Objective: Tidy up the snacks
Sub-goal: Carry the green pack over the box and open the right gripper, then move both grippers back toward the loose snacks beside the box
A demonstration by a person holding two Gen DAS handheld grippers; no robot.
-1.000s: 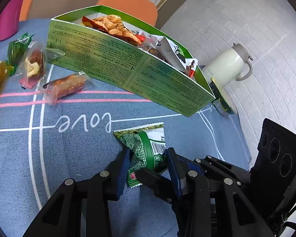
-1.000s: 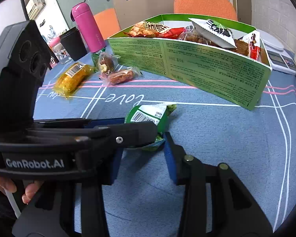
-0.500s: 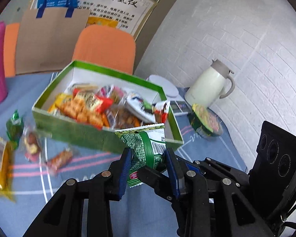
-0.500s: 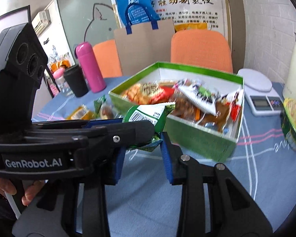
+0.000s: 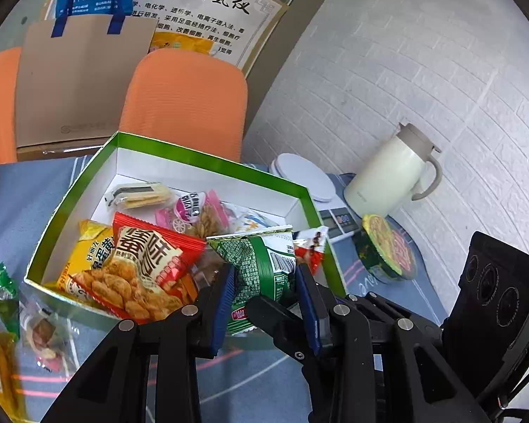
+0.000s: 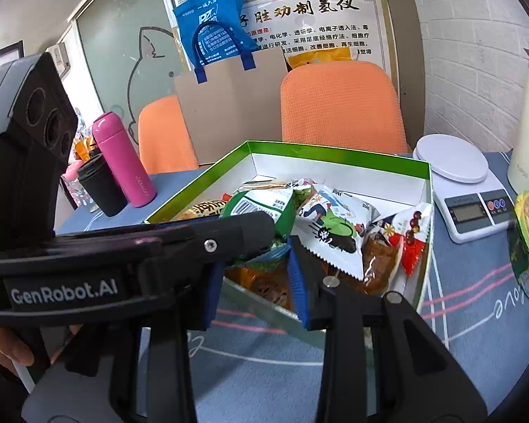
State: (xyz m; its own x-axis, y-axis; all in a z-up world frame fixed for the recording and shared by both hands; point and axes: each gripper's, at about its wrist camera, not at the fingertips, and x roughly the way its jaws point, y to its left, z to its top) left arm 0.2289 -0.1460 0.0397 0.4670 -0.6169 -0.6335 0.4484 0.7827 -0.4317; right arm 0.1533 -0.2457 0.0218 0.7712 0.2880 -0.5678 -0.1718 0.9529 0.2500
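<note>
A green snack packet (image 5: 261, 264) hangs over the near wall of the open green box (image 5: 208, 160), which holds several snack bags. My left gripper (image 5: 266, 292) is shut on it, with a blue pad on each side. A finger (image 5: 275, 313) of the right gripper crosses beneath the packet. In the right wrist view the same packet (image 6: 257, 206) sits above the box's near rim (image 6: 335, 149). My right gripper (image 6: 255, 282) has its pads against the packet's lower end. A finger (image 6: 243, 227) of the left gripper lies across it.
A cream kettle (image 5: 388, 176), a white scale (image 6: 455, 165) and a noodle bowl (image 5: 388, 253) stand right of the box. A pink bottle (image 6: 123, 162) and black cup (image 6: 100, 190) stand left. Loose snacks (image 5: 38, 331) lie on the blue cloth. Orange chairs (image 6: 342, 105) are behind.
Both grippers have risen from the cloth with the green packet and moved forward. The packet now hangs over the box's near edge instead of lying on the table.
</note>
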